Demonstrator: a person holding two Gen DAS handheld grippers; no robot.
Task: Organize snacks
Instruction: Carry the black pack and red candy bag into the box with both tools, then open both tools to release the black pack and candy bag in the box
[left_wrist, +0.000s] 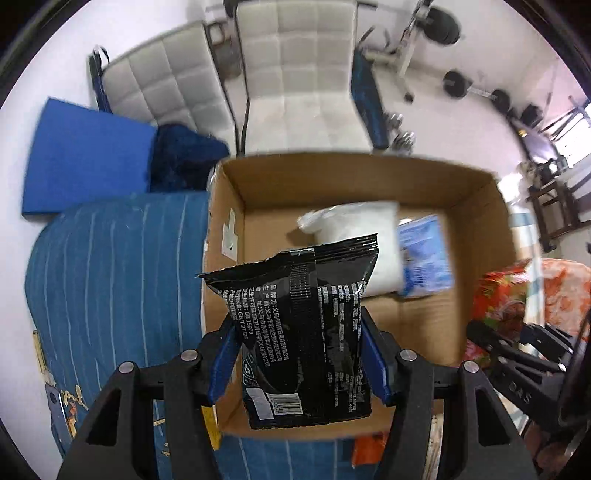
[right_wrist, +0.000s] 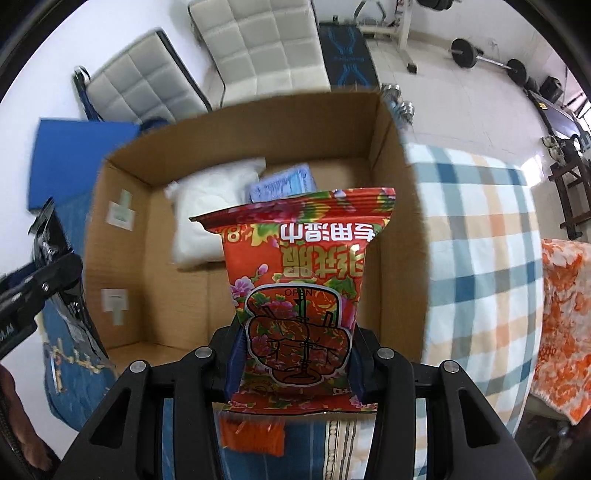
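My left gripper (left_wrist: 300, 354) is shut on a black snack packet (left_wrist: 303, 317), held upright over the near edge of an open cardboard box (left_wrist: 343, 166). My right gripper (right_wrist: 293, 358) is shut on a red flowered packet (right_wrist: 299, 280), also above the box's (right_wrist: 243, 122) near side. A white bag (left_wrist: 358, 236) and a pale blue packet (left_wrist: 424, 251) lie on the box floor. The white bag (right_wrist: 210, 210) and blue packet (right_wrist: 284, 184) show in the right wrist view too. The left gripper with its black packet (right_wrist: 51, 243) appears at that view's left edge.
The box rests on a bed with a blue striped cover (left_wrist: 110, 266) and a checked blanket (right_wrist: 480, 240). An orange packet (right_wrist: 253, 432) lies near the box's front. White chairs (left_wrist: 295, 74), a blue mat (left_wrist: 81, 158) and gym weights (right_wrist: 487, 59) stand on the floor beyond.
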